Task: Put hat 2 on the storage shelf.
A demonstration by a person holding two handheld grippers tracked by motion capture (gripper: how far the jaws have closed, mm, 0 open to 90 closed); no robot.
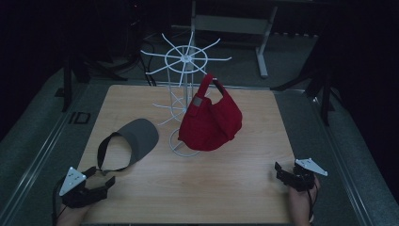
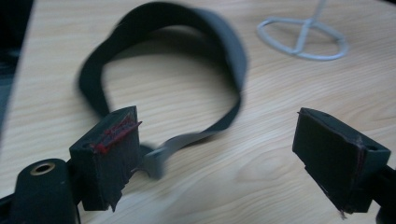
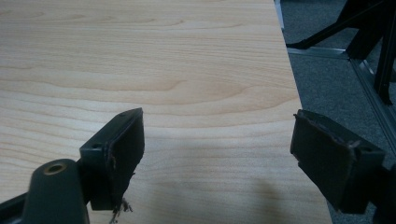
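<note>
visor (image 1: 134, 139): light, floppy strap, stiffer brim; grab strap end near left gripper (image 2: 219, 149)
left jaws: apart, empty
right gripper (image 3: 217, 154): apart, empty

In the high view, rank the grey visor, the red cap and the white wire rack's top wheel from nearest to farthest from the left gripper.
1. Grey visor, just ahead of the left gripper.
2. Red cap, hanging mid-table.
3. Rack's top wheel, at the far edge.

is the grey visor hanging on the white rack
No, the grey visor lies flat on the wooden table beside the white rack; the red cap is what hangs there.
</note>
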